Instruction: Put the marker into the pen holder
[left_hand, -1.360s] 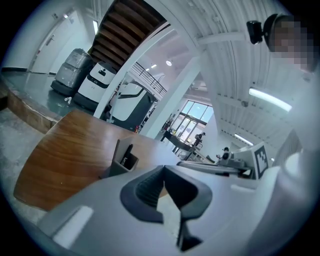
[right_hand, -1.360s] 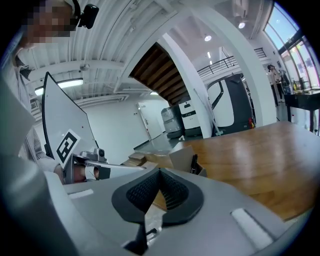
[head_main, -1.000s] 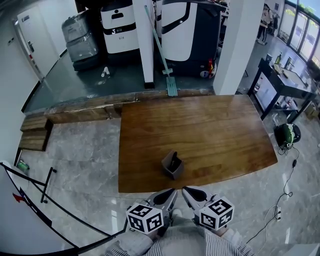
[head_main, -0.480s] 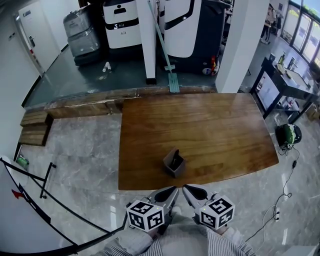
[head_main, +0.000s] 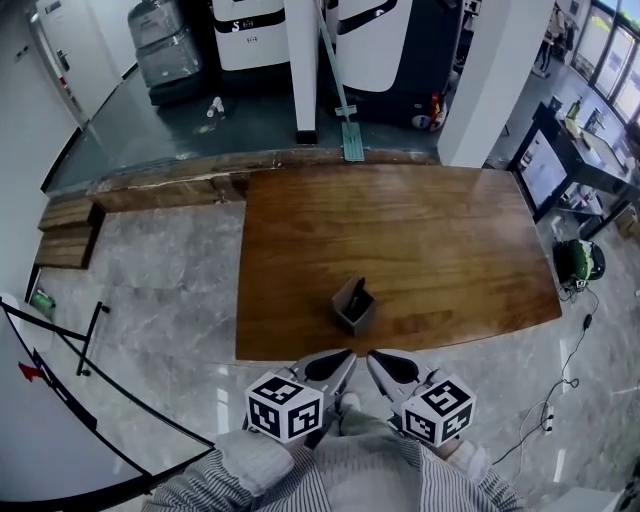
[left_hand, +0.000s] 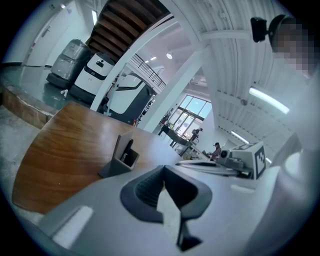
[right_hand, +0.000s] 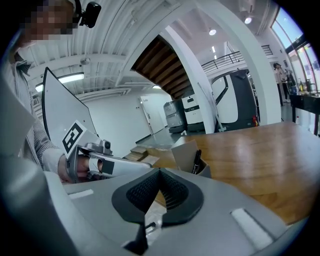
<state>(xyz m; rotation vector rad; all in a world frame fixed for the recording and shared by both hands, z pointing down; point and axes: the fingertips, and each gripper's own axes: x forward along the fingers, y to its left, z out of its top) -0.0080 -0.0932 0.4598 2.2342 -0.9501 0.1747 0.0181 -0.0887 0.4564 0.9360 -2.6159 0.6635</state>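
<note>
1. Head view: the marker (head_main: 357, 292) stands inside the pen holder (head_main: 351, 311), its dark end poking above the rim. The holder sits on the desk (head_main: 450, 240), close to the edge nearest the person. By my reckoning the task is done and nothing is left to place. The left gripper (head_main: 333, 362) and right gripper (head_main: 383, 362) hang off the desk by the person's body, well apart from the holder.
2. Left gripper view: the jaws meet at their tips with nothing between them. The holder (left_hand: 116, 162) is a small grey box with a tall back wall, and the black marker (left_hand: 129, 149) leans inside it.
3. Right gripper view: these jaws are likewise pressed together on nothing. The marker (right_hand: 196, 161) looks slim and black with pale print. It is tilted, and its top clears the holder's (right_hand: 184, 154) front lip.
</note>
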